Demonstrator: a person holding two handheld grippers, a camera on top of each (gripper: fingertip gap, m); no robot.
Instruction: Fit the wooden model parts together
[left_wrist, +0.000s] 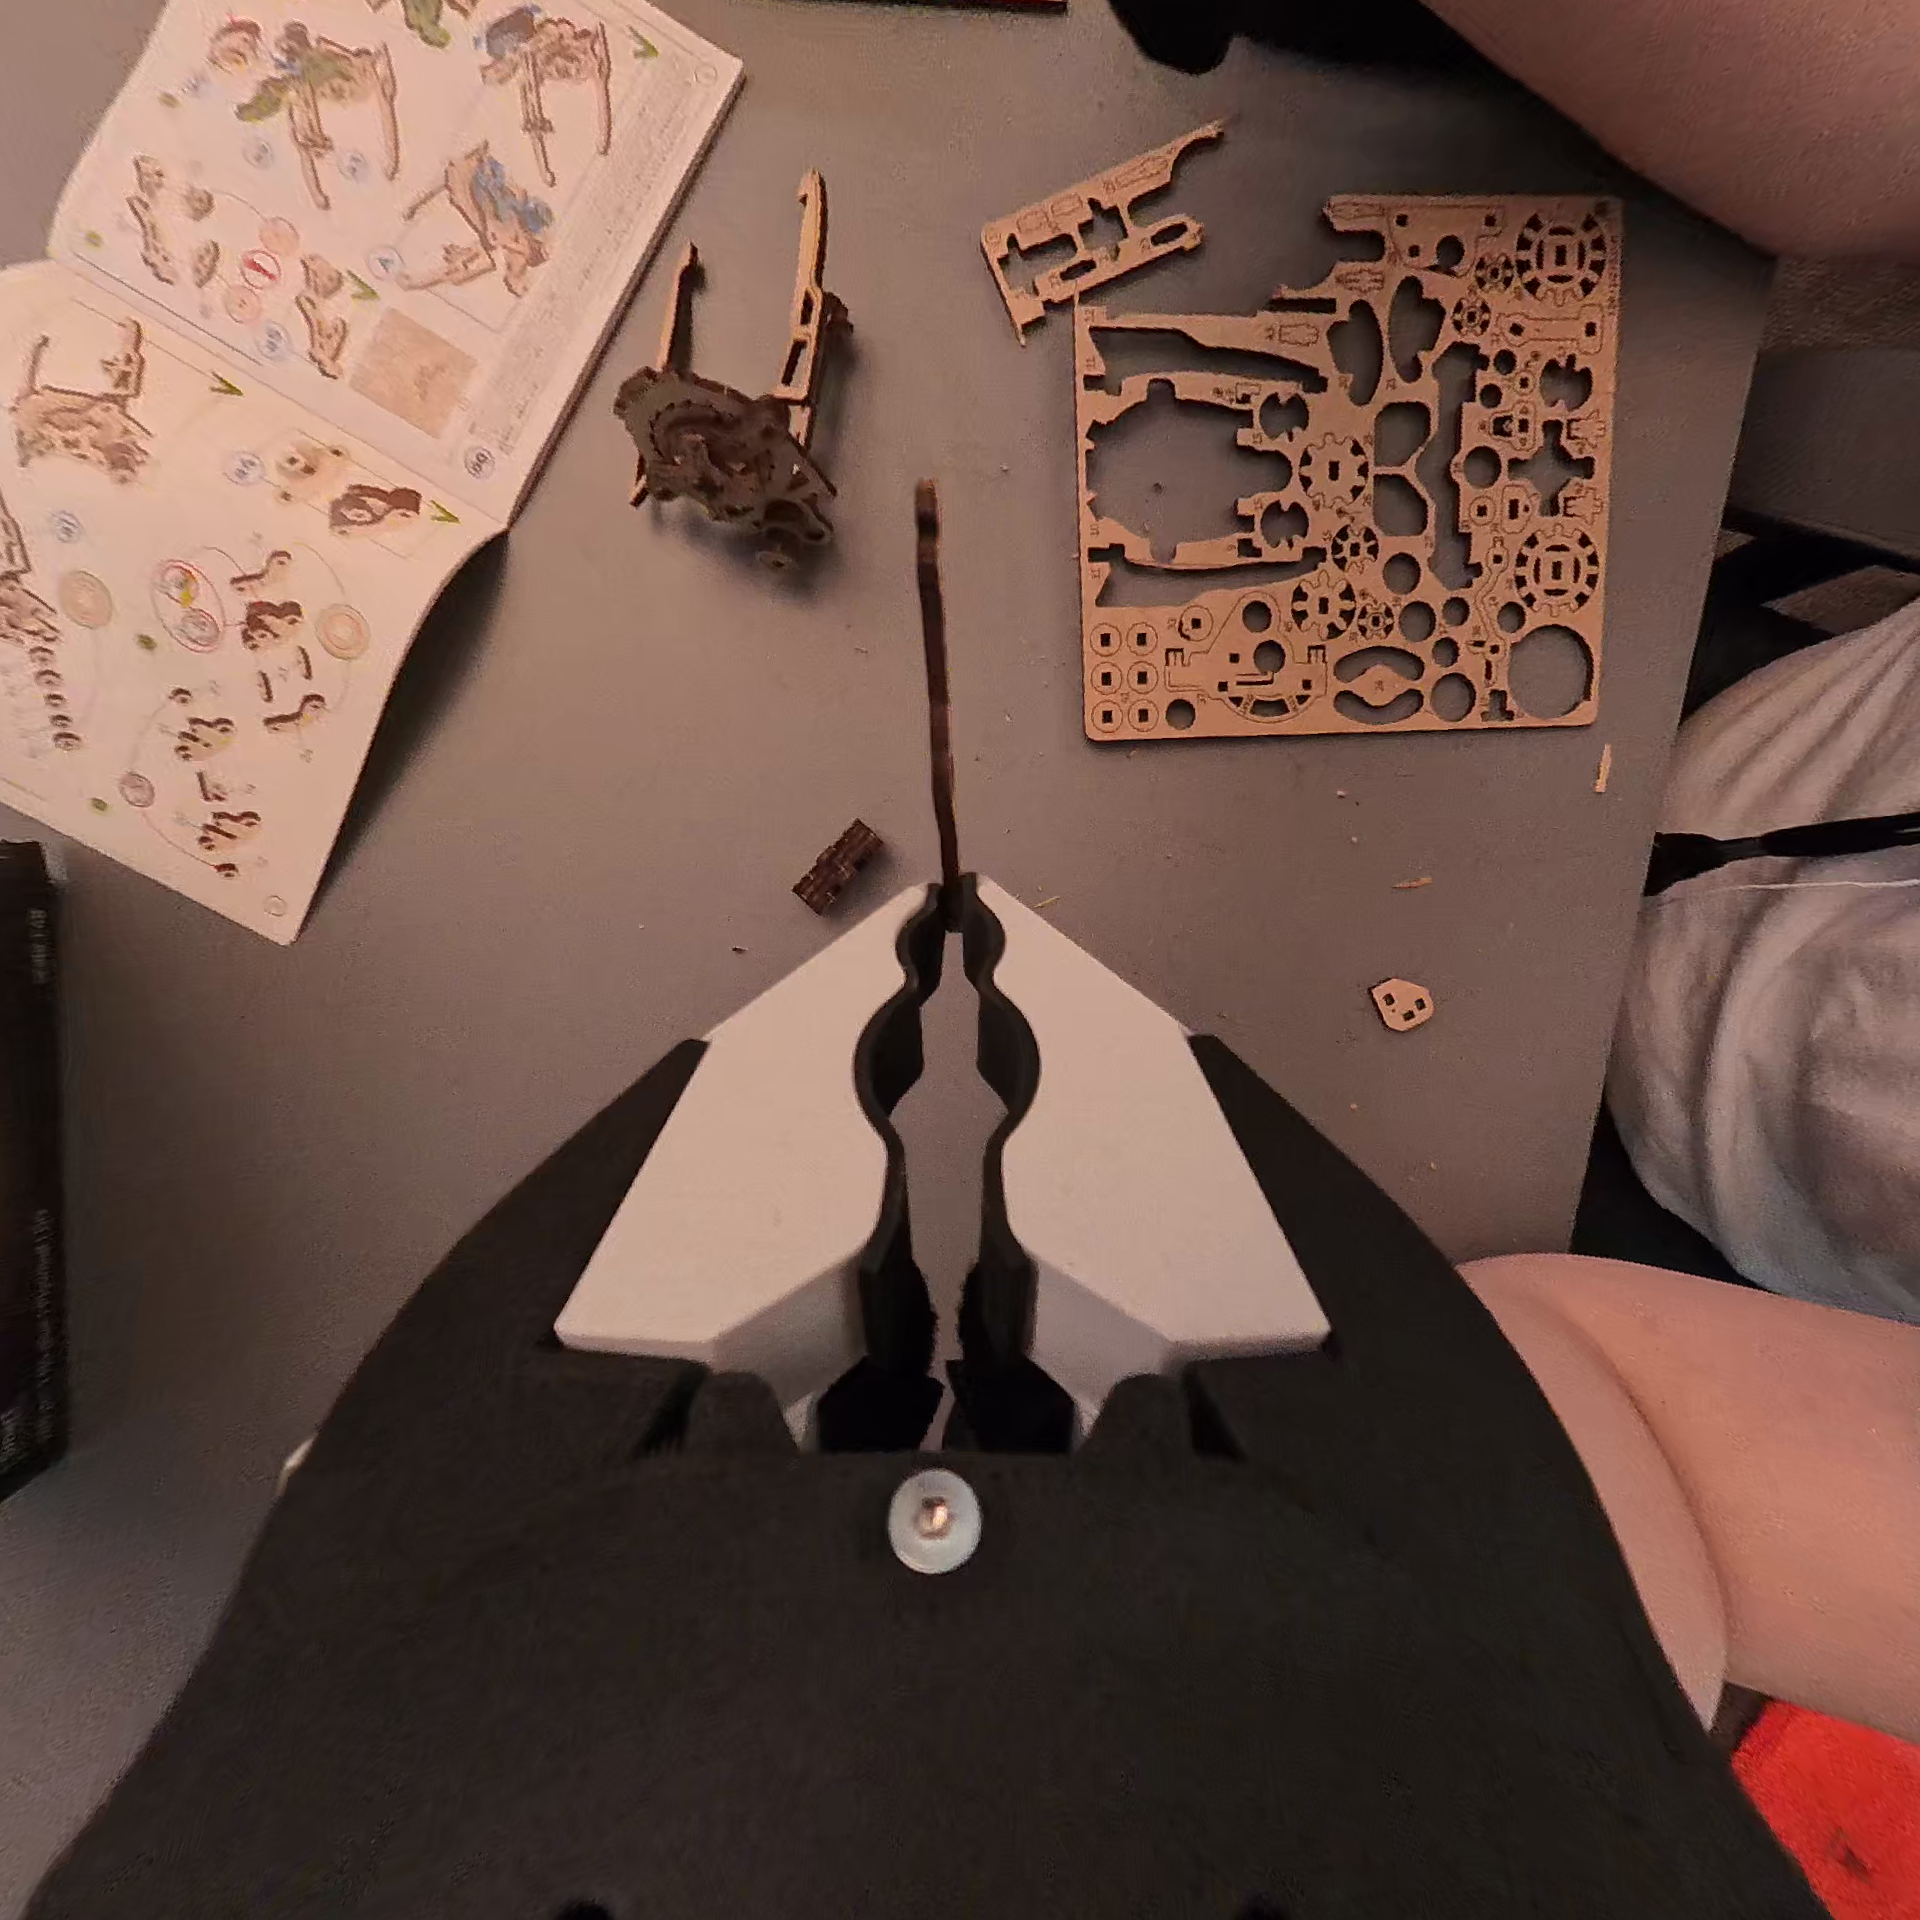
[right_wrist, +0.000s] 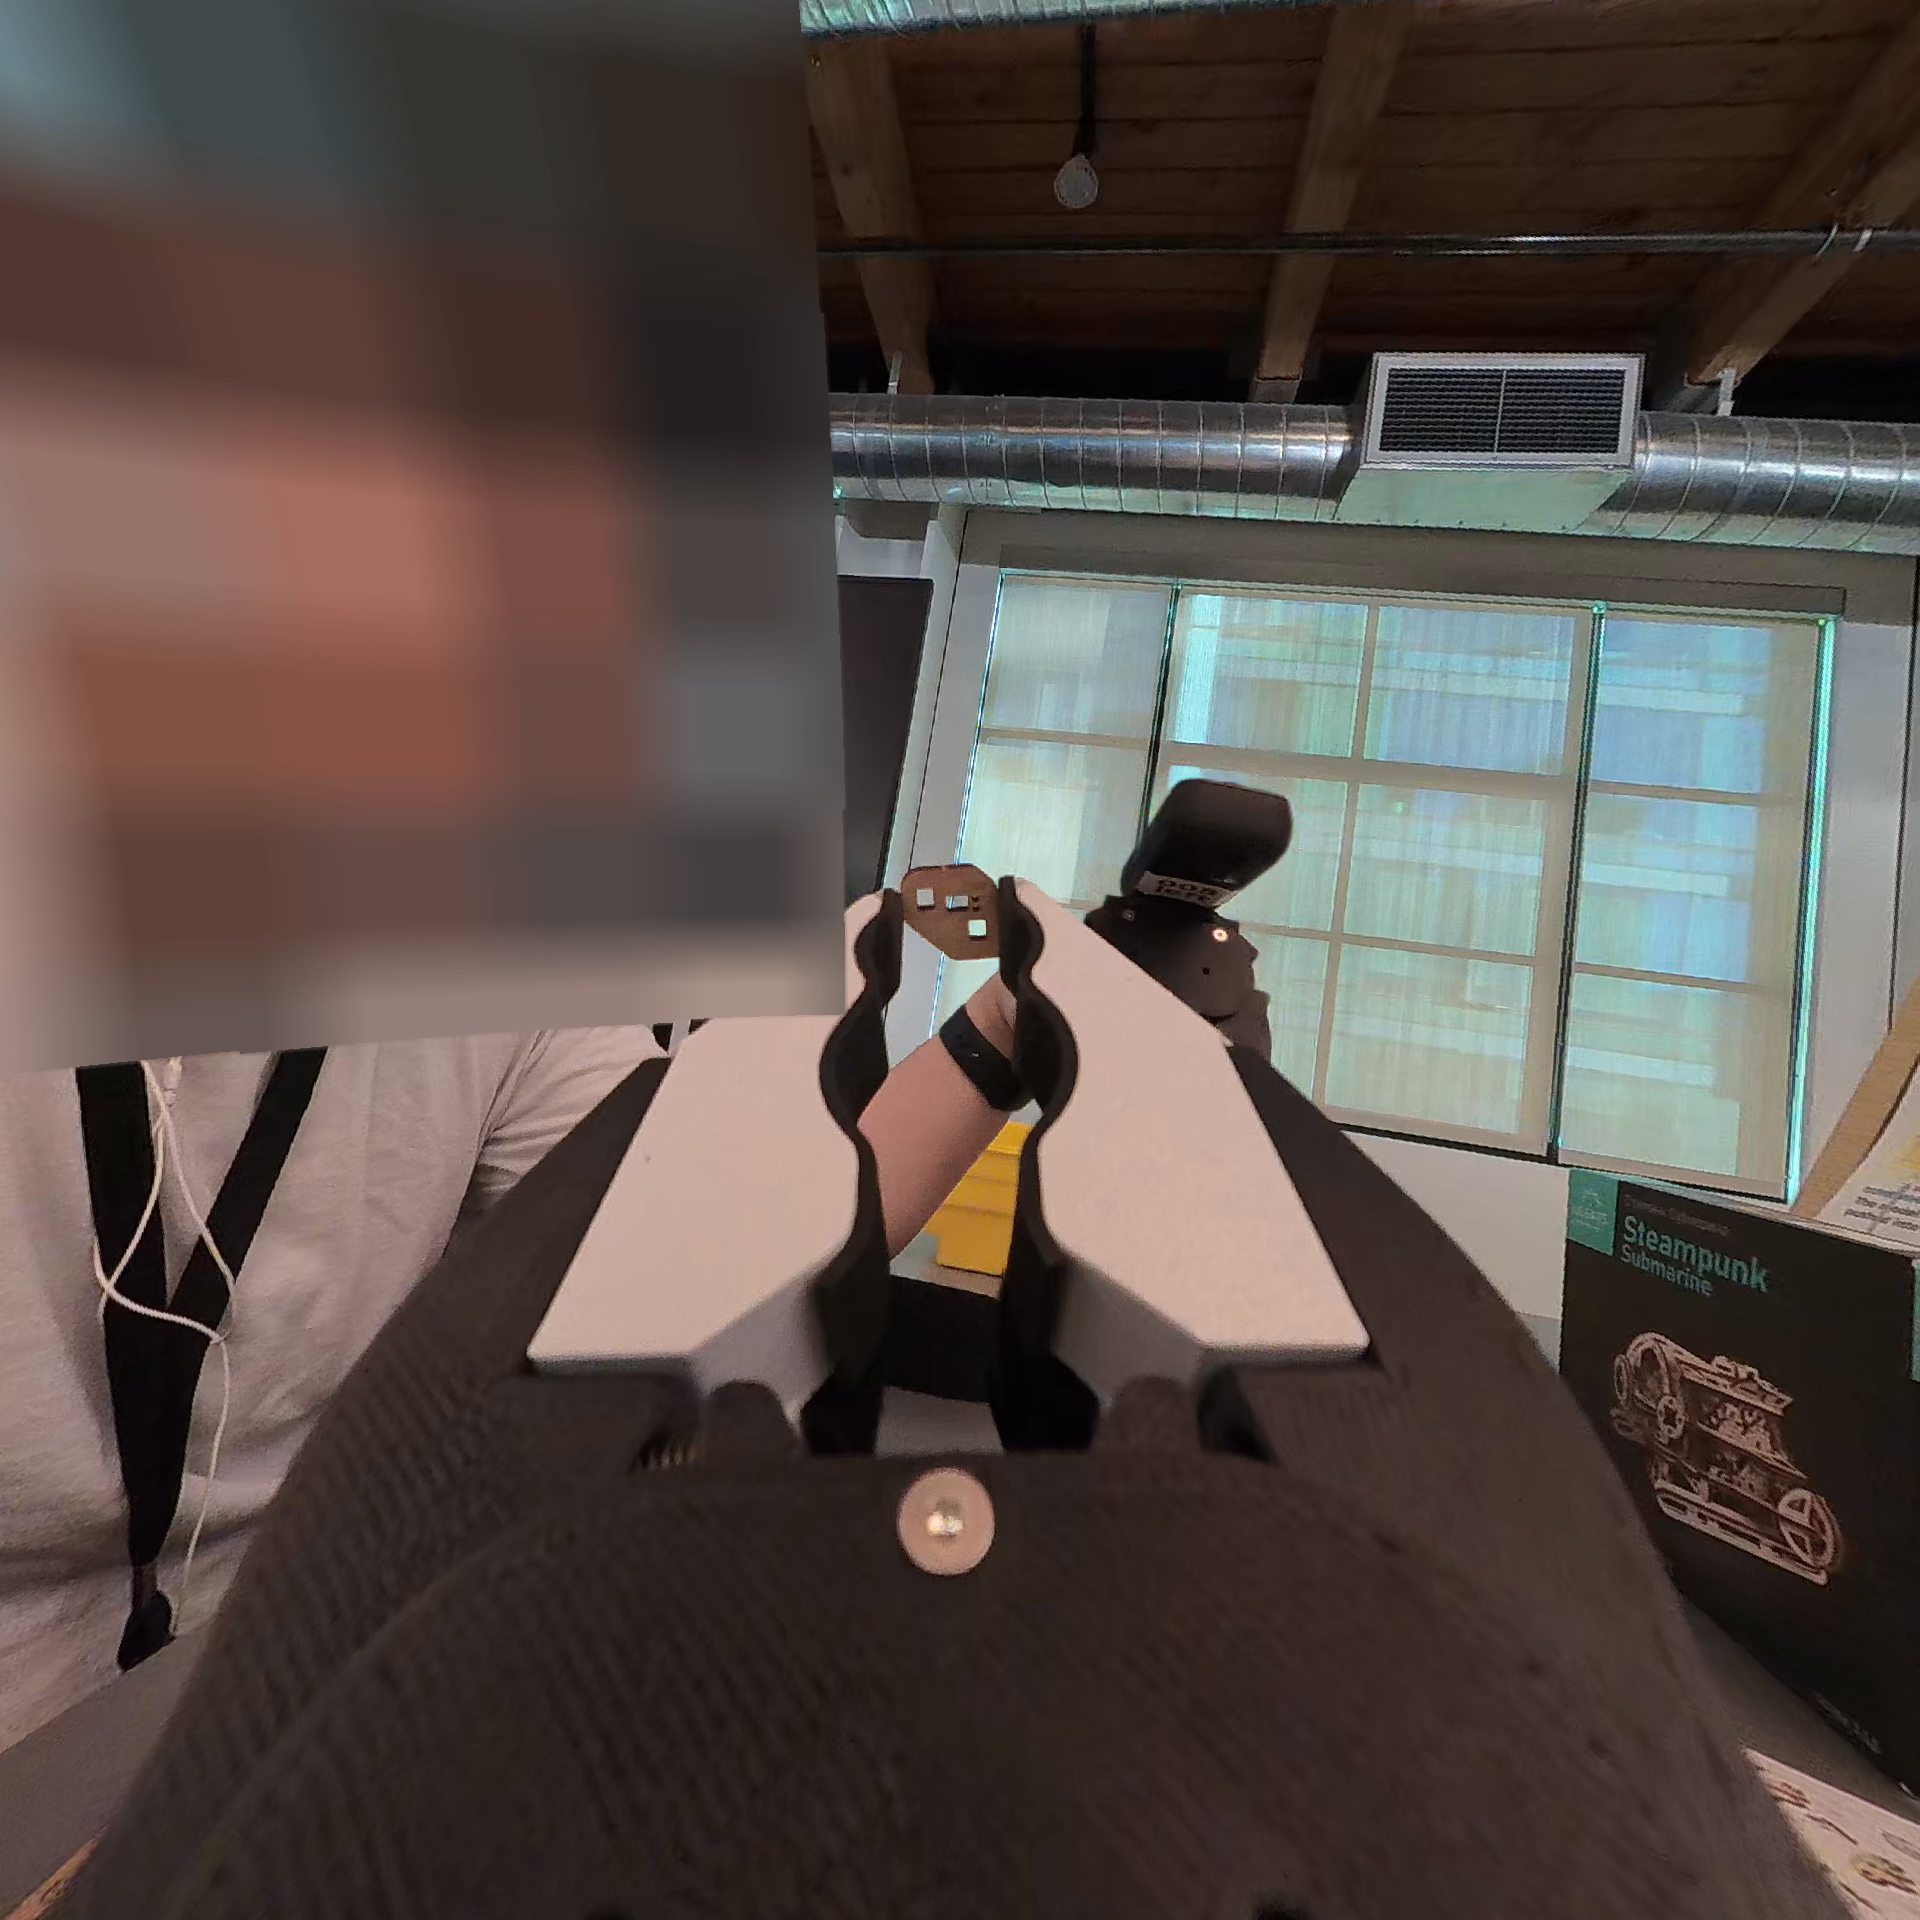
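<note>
My left gripper (left_wrist: 953, 902) is shut on a long thin wooden strip (left_wrist: 935, 675), seen edge-on, and holds it above the grey table (left_wrist: 623, 1039). A part-built dark wooden model (left_wrist: 732, 416) lies beyond it, to the left. A small dark wooden block (left_wrist: 840, 867) lies just left of the fingertips. A small flat shield-shaped piece (left_wrist: 1403, 1004) lies to the right. My right gripper (right_wrist: 948, 920) is raised and tilted up toward the ceiling, shut on a small flat wooden piece with square holes (right_wrist: 953, 916). The other gripper (right_wrist: 1195, 914) shows beyond it.
An open instruction booklet (left_wrist: 260, 416) lies at the left. A punched-out wooden sheet (left_wrist: 1340, 468) and a broken-off sheet fragment (left_wrist: 1091, 229) lie at the right. A dark kit box (right_wrist: 1745, 1455) stands at the right. A person's arms and torso edge the table. The left gripper's tips are roughly 20 cm from the right gripper's.
</note>
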